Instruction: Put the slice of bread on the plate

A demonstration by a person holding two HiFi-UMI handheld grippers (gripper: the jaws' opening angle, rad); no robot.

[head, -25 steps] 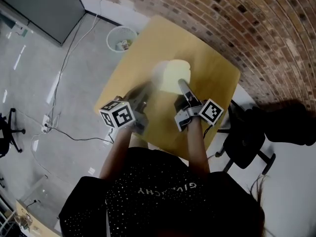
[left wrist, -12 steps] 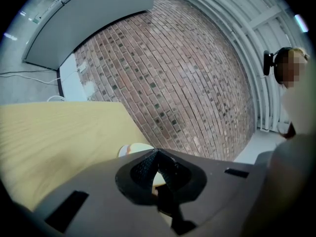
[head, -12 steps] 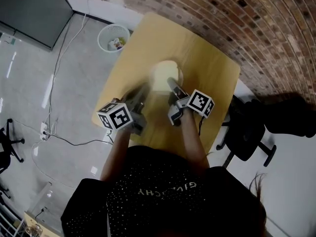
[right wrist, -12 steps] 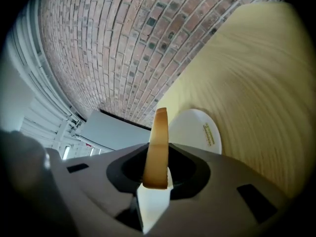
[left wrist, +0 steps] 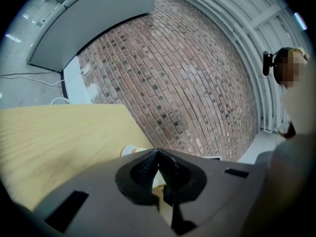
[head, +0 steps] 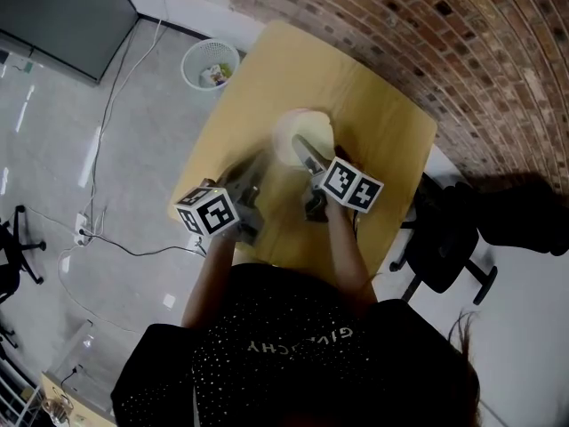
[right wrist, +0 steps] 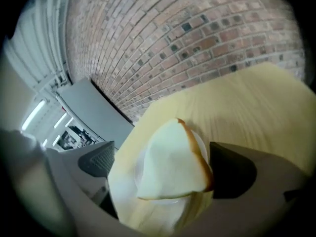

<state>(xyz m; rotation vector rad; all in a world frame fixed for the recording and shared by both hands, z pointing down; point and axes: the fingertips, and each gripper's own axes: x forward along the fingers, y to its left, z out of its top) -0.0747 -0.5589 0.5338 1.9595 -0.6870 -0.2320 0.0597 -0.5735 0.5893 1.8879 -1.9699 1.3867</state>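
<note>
A slice of white bread (right wrist: 173,162) with a brown crust lies on a small white plate (right wrist: 203,143) on the yellow wooden table (head: 373,123). My right gripper (right wrist: 165,164) reaches over the plate, its jaws opening, one on each side of the slice and no longer pressing it. In the head view the plate with the bread (head: 293,132) sits at the table's middle, just ahead of the right gripper (head: 308,152). My left gripper (head: 251,178) hovers to the plate's left near the table's front, shut and empty (left wrist: 159,154).
A brick wall (head: 462,52) runs along the table's far side. A white waste basket (head: 210,63) stands on the floor at the far left. A black chair (head: 444,247) is at the right. Cables (head: 107,149) trail over the grey floor.
My right gripper has come down and leftward onto the plate with the bread, rolled, and spread its jaws off the slice. The left gripper has barely moved.
</note>
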